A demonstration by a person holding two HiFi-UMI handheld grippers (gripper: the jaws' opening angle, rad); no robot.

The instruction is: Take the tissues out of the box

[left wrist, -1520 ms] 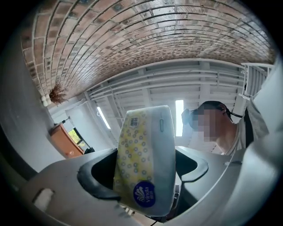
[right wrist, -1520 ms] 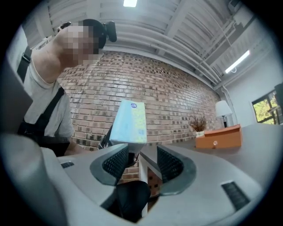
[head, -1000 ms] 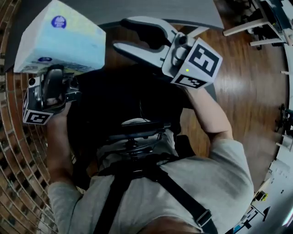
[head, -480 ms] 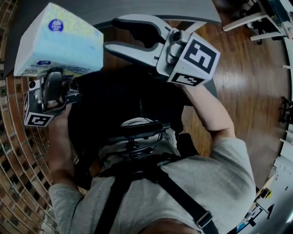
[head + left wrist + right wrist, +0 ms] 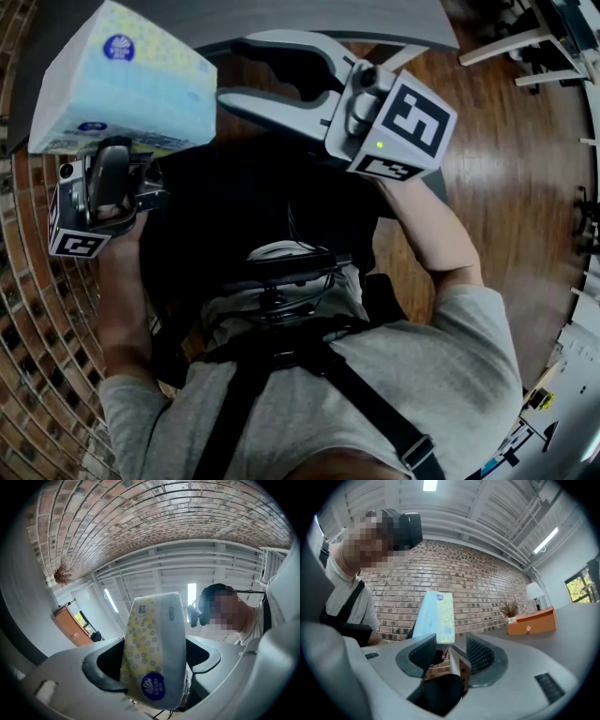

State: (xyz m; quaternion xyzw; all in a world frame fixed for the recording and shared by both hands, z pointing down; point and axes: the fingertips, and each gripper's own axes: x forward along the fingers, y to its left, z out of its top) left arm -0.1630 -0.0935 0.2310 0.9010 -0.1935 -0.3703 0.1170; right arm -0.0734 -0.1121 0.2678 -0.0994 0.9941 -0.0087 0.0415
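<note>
Two grippers up: left gripper [image 5: 153, 660] jaws clamp tissue box [image 5: 127, 84] aloft at ten o'clock; right gripper [image 5: 234, 67] at twelve o'clock, jaws apart, empty. We fear narrow end grip lets box twist or slip under tug.

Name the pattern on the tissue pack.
The tissue pack shows small yellow rings on pale wrap, round blue logo; clearest in the left gripper view.
</note>
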